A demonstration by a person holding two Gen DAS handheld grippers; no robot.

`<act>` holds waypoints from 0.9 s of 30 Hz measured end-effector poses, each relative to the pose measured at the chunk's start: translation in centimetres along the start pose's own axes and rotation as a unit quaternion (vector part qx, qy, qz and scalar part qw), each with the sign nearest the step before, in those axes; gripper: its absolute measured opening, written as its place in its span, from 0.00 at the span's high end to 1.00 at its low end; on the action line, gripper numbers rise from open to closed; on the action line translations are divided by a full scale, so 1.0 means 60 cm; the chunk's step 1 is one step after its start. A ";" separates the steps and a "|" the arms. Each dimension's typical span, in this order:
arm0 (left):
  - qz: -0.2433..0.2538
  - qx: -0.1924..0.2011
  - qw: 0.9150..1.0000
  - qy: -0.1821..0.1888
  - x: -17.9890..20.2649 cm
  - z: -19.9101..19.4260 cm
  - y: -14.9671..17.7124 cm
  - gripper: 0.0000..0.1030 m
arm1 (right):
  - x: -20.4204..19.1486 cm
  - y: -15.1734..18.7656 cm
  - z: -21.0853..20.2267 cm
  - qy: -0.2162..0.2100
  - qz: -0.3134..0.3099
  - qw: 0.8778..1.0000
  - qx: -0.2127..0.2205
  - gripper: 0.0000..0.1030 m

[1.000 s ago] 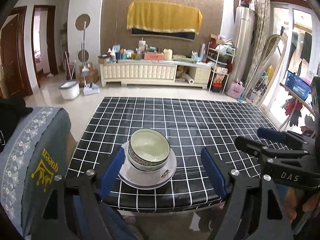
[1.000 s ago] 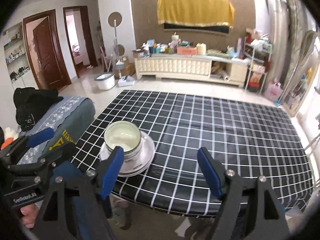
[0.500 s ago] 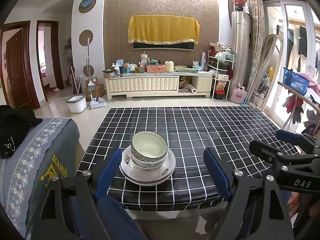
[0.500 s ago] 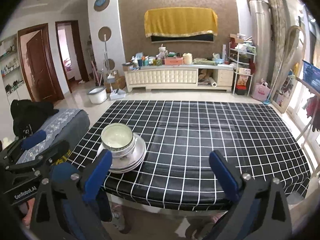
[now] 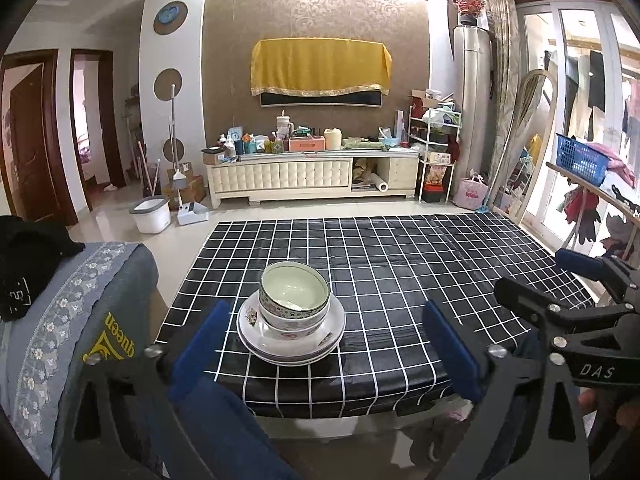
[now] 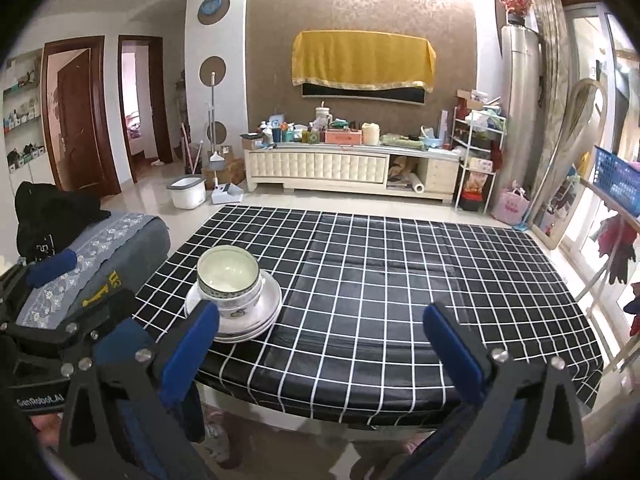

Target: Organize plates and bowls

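A table covered by a black cloth with a white grid (image 5: pixel 400 264) was seen from both wrist cameras, standing in a living room. Near its front left corner a stack of white, flower-patterned ceramic plates (image 5: pixel 291 338) (image 6: pixel 234 312) had been set, and nested white bowls with patterned green rims (image 5: pixel 294 300) (image 6: pixel 229 280) were stacked upright on top of the plates. How many bowls or plates made up each stack could not be told exactly. The rest of the checked cloth was seen bare.

The left gripper with black arms and blue finger pads (image 5: pixel 326 344) was held off the near edge of the table, its jaws spread wide with nothing gripped between them; the stacked crockery was framed between the two pads but was touched by neither. The right gripper of the same black-and-blue build (image 6: pixel 320 344) was likewise held wide open and empty, short of the table's front edge, with the stack lying just beyond its left pad. Each gripper was also caught at the edge of the other's view.

To the left of the table a grey chair cover with a floral border and yellow lettering (image 5: pixel 80 320) was seen, with a black garment (image 6: pixel 52 216) draped on top. Against the far wall a cream, tufted low cabinet crowded with bottles and boxes (image 5: pixel 312 174) was placed beneath a yellow cloth hung over a dark screen (image 5: pixel 320 66). A white bucket (image 5: pixel 150 214) stood on the tiled floor near the doorways.
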State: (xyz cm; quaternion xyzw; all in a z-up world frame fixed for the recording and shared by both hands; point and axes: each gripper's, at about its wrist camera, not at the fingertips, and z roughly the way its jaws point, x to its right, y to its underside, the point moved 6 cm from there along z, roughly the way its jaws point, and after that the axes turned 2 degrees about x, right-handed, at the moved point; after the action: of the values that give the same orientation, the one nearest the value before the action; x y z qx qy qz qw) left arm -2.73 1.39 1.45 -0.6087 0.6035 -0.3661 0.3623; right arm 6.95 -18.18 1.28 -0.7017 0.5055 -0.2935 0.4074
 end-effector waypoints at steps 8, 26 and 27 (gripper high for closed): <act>0.002 0.002 1.000 -0.007 -0.003 -0.001 0.005 0.00 | 0.013 0.006 -0.015 0.007 0.009 1.000 0.008 0.00; 0.014 0.002 1.000 -0.006 0.006 0.001 0.007 0.00 | 0.019 0.012 -0.017 -0.001 0.016 1.000 0.002 0.00; 0.015 0.002 1.000 -0.005 0.006 0.001 0.006 0.00 | 0.018 0.012 -0.017 -0.001 0.016 1.000 0.002 0.00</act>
State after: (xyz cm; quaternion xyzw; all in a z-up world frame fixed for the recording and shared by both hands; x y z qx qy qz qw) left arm -2.85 1.01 1.08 -0.6010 0.6098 -0.3586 0.3719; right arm 6.11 -19.63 1.17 -0.6932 0.5153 -0.2872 0.4141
